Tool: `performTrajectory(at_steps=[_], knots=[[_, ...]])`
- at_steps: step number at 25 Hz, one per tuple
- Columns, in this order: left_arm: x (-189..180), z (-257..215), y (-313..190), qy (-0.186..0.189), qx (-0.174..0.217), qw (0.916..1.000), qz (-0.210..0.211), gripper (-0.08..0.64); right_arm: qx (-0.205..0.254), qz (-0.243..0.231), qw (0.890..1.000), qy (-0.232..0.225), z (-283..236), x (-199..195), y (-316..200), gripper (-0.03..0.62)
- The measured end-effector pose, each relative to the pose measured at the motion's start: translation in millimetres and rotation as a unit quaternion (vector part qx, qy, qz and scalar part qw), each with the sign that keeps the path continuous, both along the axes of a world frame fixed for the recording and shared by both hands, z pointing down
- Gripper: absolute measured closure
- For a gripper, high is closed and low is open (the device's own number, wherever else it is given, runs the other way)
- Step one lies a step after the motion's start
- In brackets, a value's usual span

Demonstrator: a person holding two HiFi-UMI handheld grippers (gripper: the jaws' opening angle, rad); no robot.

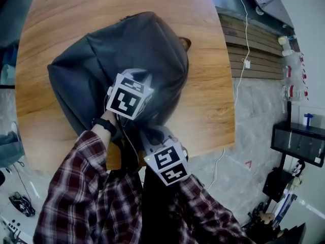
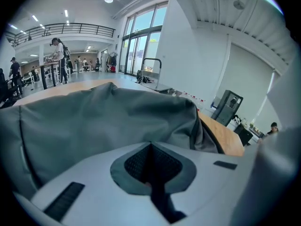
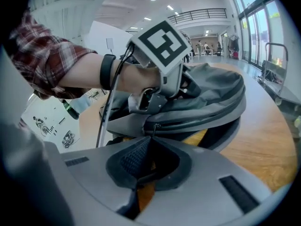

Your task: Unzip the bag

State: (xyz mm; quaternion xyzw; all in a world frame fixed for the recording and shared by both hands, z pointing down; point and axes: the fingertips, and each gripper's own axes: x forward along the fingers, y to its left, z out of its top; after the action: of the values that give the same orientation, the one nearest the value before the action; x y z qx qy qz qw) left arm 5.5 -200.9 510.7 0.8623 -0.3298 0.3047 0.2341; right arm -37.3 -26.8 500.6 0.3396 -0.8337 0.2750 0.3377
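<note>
Left tongs [image 2: 150, 147]: closed, the two pads meeting along one seam. They are pressed into the grey fabric on top of the backpack [image 1: 137, 44] and seem to pinch a fold of it. The right gripper view shows them planted on the crown of the backpack.
Right tongs [image 3: 150, 142]: closed on the small metal zipper pull [image 3: 154, 127], which hangs from the zip line straight down into the pads.
Hands: the left wrist wears a black band [image 1: 104, 126]. Both arms are in red plaid sleeves [image 1: 76, 187].
Backpack: dark grey, soft and slumped. It lies on the wooden desk [image 1: 203, 85], left of centre and reaching the near edge.
Zip: the zip line [image 3: 202, 114] curves round the near side of the backpack and looks shut to the right of the pull. A strip of yellow [image 3: 195, 138] shows under it, between the grey top and a darker lower part.
Position of tongs: the left pair sits on the near half of the backpack's top. The right pair is lower and nearer, at the near edge just beside it.
</note>
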Motion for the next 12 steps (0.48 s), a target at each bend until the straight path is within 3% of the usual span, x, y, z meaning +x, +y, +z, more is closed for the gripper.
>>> performTrajectory(at_steps=[6, 9, 12], knots=[[0.7, -0.6, -3.1, 0.005, 0.002, 1.0000, -0.001, 0.551, 0.005, -0.034, 0.999, -0.004, 3.5, -13.4, 6.0, 0.580], [1.1, -1.2, -5.5, 0.016, 0.005, 0.9999, -0.004, 0.551, 0.008, -0.013, 1.000, -0.011, 4.1, -8.4, 3.8, 0.580], [-6.6, -14.1, -8.5, 0.057, 0.025, 0.9978, -0.024, 0.551, 0.025, 0.016, 1.000, -0.008, -1.6, 4.8, 1.4, 0.580]])
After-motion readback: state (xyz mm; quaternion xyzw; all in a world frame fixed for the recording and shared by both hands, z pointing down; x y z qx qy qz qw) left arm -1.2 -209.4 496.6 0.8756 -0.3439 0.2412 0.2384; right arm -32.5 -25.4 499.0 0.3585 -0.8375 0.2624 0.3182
